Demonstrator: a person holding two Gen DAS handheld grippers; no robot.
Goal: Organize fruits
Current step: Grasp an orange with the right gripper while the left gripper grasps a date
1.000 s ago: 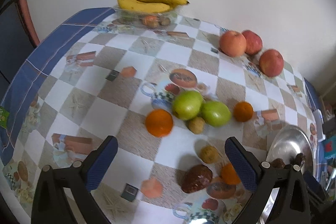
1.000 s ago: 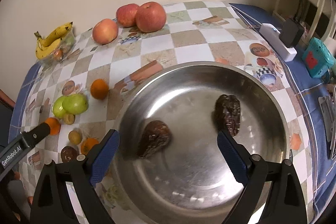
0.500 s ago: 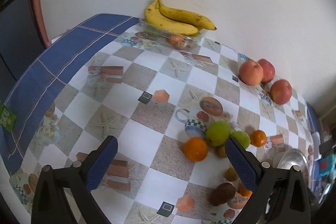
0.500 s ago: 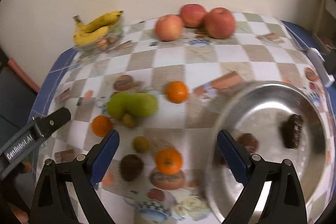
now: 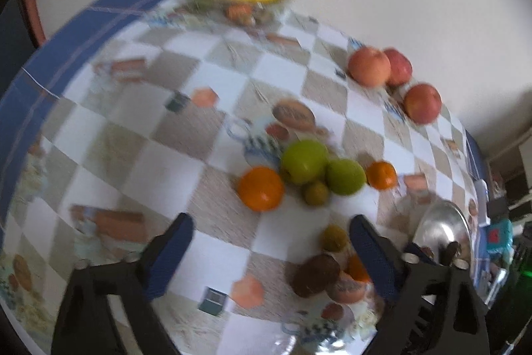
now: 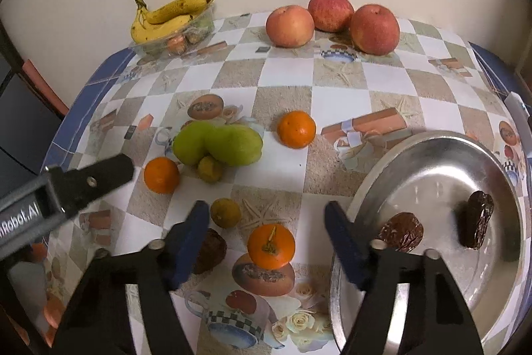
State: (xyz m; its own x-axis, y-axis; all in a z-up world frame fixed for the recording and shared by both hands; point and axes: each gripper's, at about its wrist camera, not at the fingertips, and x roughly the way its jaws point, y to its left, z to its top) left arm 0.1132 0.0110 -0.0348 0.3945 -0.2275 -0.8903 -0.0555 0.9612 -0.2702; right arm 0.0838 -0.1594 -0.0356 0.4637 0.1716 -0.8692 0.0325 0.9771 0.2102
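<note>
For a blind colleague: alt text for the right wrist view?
The right claw, open, hangs over an orange on a checked tablecloth, beside a steel bowl holding two dates. Apples, bananas and green fruit lie beyond.

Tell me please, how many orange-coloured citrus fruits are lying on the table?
3. One orange lies mid-table, right of the green fruits. One lies left of them, near the left gripper's tip. One lies nearest, between the right gripper's open fingers. No others are visible.
</note>
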